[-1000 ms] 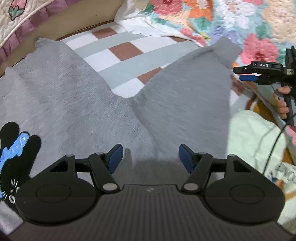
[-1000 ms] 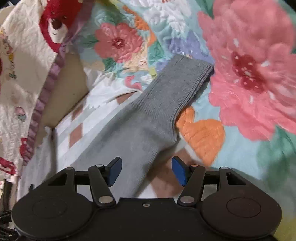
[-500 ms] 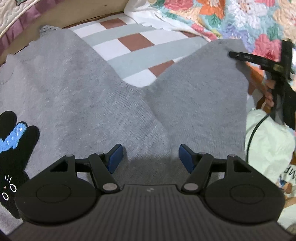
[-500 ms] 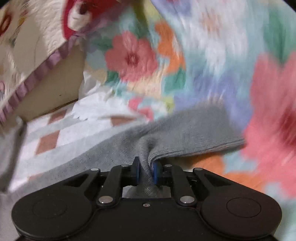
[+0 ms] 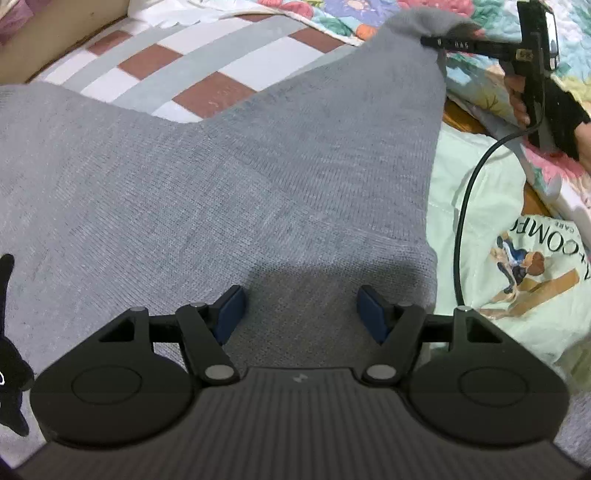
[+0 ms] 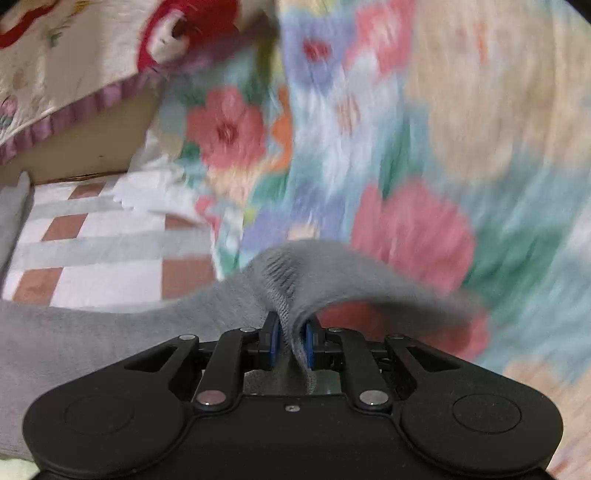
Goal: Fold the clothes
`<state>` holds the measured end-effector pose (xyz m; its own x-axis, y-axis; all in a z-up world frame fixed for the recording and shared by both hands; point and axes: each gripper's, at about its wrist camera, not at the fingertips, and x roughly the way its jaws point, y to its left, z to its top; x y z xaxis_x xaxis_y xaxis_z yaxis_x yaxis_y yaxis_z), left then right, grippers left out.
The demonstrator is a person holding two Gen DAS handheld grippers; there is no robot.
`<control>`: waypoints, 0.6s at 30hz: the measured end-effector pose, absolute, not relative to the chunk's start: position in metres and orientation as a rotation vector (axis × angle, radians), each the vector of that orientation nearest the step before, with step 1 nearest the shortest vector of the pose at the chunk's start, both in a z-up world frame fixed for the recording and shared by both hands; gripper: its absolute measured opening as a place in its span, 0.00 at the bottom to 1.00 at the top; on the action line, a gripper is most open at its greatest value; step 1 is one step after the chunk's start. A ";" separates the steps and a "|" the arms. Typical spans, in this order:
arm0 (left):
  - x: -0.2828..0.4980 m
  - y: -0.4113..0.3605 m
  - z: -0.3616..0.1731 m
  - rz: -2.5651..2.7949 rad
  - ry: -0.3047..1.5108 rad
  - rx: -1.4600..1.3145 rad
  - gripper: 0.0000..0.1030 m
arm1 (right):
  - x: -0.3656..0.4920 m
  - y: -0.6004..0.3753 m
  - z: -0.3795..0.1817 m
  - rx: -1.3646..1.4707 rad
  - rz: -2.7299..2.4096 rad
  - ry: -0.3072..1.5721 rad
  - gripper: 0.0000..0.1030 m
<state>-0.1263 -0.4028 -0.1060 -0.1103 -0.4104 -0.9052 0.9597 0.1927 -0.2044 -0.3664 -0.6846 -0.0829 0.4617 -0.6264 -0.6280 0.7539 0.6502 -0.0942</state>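
A grey knit sweater lies spread on the bed, with a black cartoon print at its left edge. My left gripper hovers open just over the body of the sweater near its right side edge, with nothing between the blue pads. My right gripper is shut on the sleeve close to the ribbed cuff, and the cloth drapes over both sides of the jaws. In the left wrist view the right gripper holds the sleeve end lifted at the top right.
A brown, white and grey checked sheet lies beyond the sweater. A floral quilt fills the right. A pale green printed T-shirt lies right of the sweater, crossed by a black cable. A hand grips the right tool.
The right gripper closed on the sleeve near its cuff and raised it off the quilt. The left gripper slid across the sweater toward its right edge, still open.
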 end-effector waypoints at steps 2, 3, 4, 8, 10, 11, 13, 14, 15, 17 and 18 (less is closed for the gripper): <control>-0.124 -0.403 -0.106 -1.302 1.133 0.642 0.65 | -0.375 -0.701 -0.091 0.361 -0.863 0.654 0.22; -0.124 -0.403 -0.106 -1.294 1.136 0.633 0.65 | -0.380 -0.709 -0.094 0.442 -0.867 0.623 0.34; -0.123 -0.403 -0.106 -1.286 1.139 0.623 0.65 | -0.391 -0.716 -0.097 0.540 -0.853 0.540 0.39; -0.120 -0.402 -0.105 -1.242 1.152 0.576 0.66 | -0.421 -0.742 -0.107 0.854 -0.827 0.266 0.53; -0.116 -0.401 -0.103 -1.220 1.148 0.554 0.65 | -0.412 -0.738 -0.093 0.734 -0.831 0.294 0.18; -0.114 -0.400 -0.102 -1.211 1.144 0.546 0.65 | -0.404 -0.732 -0.082 0.622 -0.818 0.330 0.10; -0.111 -0.398 -0.101 -1.204 1.144 0.542 0.66 | -0.388 -0.709 -0.058 0.332 -0.829 0.389 0.10; -0.110 -0.398 -0.100 -1.200 1.144 0.540 0.66 | -0.380 -0.698 -0.046 0.190 -0.831 0.415 0.09; -0.109 -0.397 -0.100 -1.197 1.144 0.538 0.66 | -0.379 -0.691 -0.038 0.102 -0.852 0.422 0.08; -0.107 -0.392 -0.095 -1.188 1.131 0.525 0.66 | -0.370 -0.694 -0.029 -0.024 -0.959 0.468 0.32; -0.106 -0.389 -0.091 -1.180 1.121 0.514 0.66 | -0.369 -0.698 -0.028 -0.032 -0.999 0.508 0.43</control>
<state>-0.1058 -0.3891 -0.0910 -0.0327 -0.4601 -0.8873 0.9096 0.3542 -0.2172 -0.3687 -0.6976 -0.0277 0.4348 -0.8100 -0.3934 0.7952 0.5504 -0.2543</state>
